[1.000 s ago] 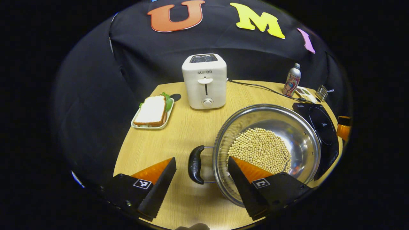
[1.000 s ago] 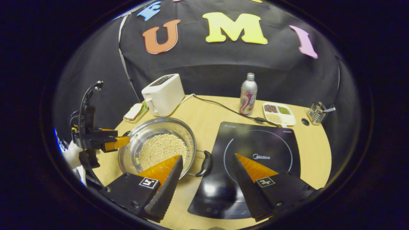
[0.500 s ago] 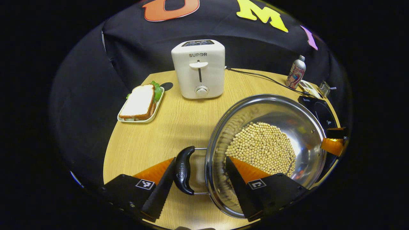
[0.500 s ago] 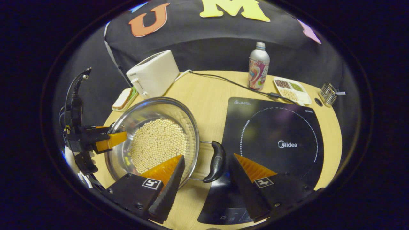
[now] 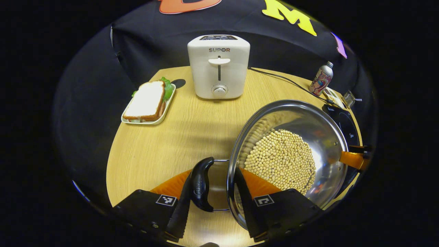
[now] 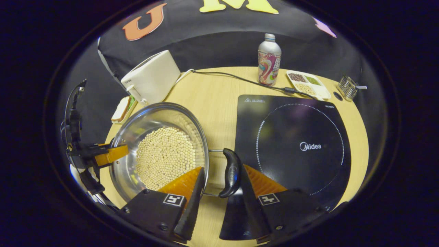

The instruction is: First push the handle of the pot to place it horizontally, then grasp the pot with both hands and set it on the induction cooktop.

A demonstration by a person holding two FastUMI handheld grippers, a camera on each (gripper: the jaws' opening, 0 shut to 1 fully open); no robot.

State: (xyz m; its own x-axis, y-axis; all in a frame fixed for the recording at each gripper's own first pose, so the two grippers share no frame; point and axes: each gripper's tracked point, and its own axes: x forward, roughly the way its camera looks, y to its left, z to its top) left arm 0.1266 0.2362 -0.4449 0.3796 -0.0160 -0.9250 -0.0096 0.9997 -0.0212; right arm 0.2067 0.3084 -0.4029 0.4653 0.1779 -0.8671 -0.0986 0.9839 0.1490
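A steel pot holding pale beans stands on the wooden table. It has a black handle on each side. My left gripper is closed over the near handle, one finger on the handle's outside and the other inside the rim. My right gripper clamps the opposite handle and the pot wall the same way. The black induction cooktop lies right beside that handle. The left gripper shows at the pot's far rim, and the right gripper likewise.
A white toaster and a sandwich plate sit behind the pot. A bottle, a snack tray, a wire holder and the cooktop's cable lie beyond the cooktop.
Both grippers moved forward and down onto the pot's handles, and their fingers narrowed from wide open to closed on handle and rim. The pot stayed in place.
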